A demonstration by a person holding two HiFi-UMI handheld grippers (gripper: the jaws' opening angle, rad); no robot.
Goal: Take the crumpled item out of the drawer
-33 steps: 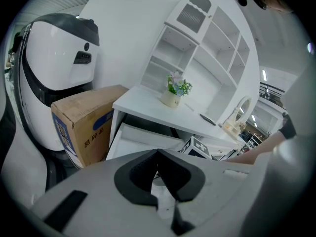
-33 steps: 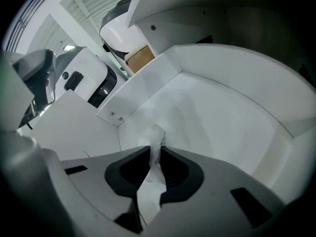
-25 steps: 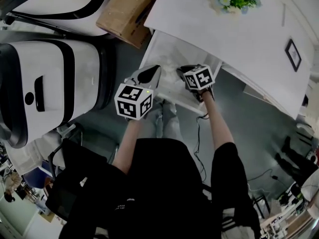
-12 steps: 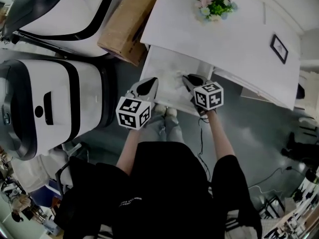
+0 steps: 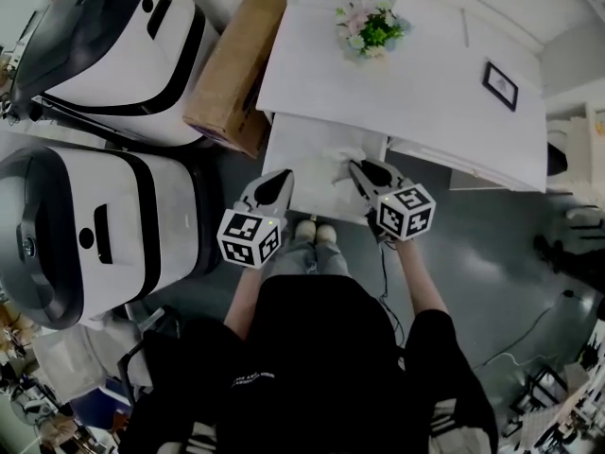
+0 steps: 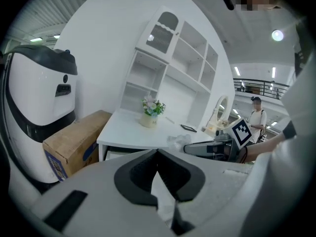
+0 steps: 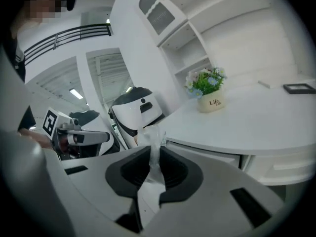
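Cannot see most of drawer (image 5: 298,154) interior from head view, masked by left gripper (image 5: 281,174) and right gripper (image 5: 355,165). Lose lower end of crumpled item (image 7: 154,137) between right pads; material blurred, possibly clear film. Cannot make out framed picture (image 5: 500,84): too small. Find white machine (image 5: 95,225) cropped at left edge.

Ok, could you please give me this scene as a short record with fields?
setting: white desk, its drawer pulled open
held: crumpled item, pinched in the right gripper
item position: over the open drawer in the head view
other hand: left gripper shut, nothing in it
on desk: flower pot, dark frame
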